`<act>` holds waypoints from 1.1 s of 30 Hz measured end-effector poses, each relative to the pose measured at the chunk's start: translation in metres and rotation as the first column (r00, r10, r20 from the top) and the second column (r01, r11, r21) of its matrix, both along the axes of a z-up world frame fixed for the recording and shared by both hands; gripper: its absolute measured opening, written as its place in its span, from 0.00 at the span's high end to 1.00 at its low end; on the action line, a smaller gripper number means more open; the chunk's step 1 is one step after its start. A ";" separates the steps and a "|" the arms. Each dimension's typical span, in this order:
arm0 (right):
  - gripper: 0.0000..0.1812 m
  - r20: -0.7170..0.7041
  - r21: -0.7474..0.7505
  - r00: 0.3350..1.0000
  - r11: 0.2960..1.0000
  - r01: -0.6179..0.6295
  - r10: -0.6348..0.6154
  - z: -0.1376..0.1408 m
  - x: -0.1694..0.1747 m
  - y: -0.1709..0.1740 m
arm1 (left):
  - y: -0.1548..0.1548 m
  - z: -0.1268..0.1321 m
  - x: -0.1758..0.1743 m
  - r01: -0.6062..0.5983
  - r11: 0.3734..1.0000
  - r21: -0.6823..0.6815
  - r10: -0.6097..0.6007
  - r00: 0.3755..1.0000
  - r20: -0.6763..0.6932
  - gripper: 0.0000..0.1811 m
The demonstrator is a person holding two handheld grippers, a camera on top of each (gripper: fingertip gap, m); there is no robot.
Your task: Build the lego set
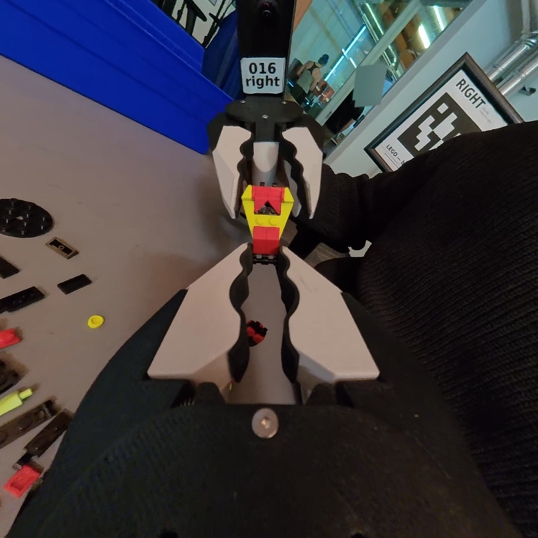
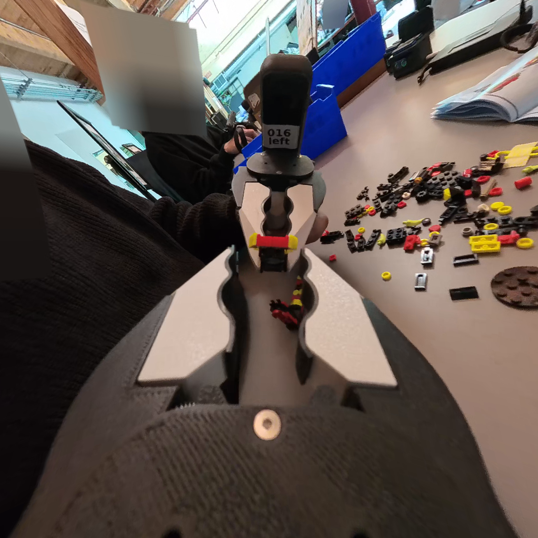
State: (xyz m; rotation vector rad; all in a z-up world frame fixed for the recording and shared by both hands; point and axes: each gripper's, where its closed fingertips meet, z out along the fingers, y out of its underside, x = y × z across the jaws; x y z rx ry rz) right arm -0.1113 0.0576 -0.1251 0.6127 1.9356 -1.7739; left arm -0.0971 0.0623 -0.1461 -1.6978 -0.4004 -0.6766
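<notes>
A small lego assembly (image 1: 266, 221) of yellow and red bricks on a black base is held in the air between the two grippers, which face each other. My left gripper (image 1: 265, 250) is shut on its narrow red and black end. In the right wrist view the left gripper (image 2: 275, 263) pinches the black base under the red and yellow end of the assembly (image 2: 272, 241). My right gripper (image 2: 268, 253) is open, its fingers standing either side of the wide yellow end with a small gap. It faces the camera in the left wrist view (image 1: 267, 217).
Several loose black, red and yellow pieces (image 2: 436, 218) lie on the grey table (image 2: 378, 334), with a round black plate (image 2: 515, 288), (image 1: 24, 218). An open booklet (image 2: 489, 99) and blue bins (image 2: 326, 116) stand farther back. A person's dark sleeve (image 1: 436, 262) is close by. My left and right fingertips are right by each other. The round black plate (image 2: 515, 288) is about 15 cm from both grippers' fingertips.
</notes>
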 end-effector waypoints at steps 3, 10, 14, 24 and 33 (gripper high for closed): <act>0.79 -0.007 0.039 1.000 0.999 0.007 -0.007 -0.007 -0.002 0.002 | -0.001 0.001 -0.003 -0.014 1.000 0.005 0.014 1.000 0.005 0.93; 0.87 0.016 0.031 1.000 0.999 -0.009 0.009 -0.007 0.001 -0.001 | 0.001 0.000 -0.001 -0.011 1.000 -0.001 0.011 1.000 0.005 0.93; 0.92 0.022 0.031 1.000 0.999 -0.016 0.015 -0.008 0.002 -0.002 | 0.003 0.000 0.000 -0.008 1.000 -0.002 0.008 1.000 0.008 0.93; 0.92 -0.016 0.066 1.000 0.998 0.014 -0.013 -0.009 0.001 0.000 | -0.013 -0.012 -0.003 -0.042 0.994 -0.105 0.030 0.993 -0.113 0.75; 0.93 -0.089 0.127 0.995 0.991 0.048 -0.037 -0.014 0.017 -0.006 | -0.035 -0.047 0.018 -0.099 0.945 -0.312 -0.002 0.951 -0.308 0.74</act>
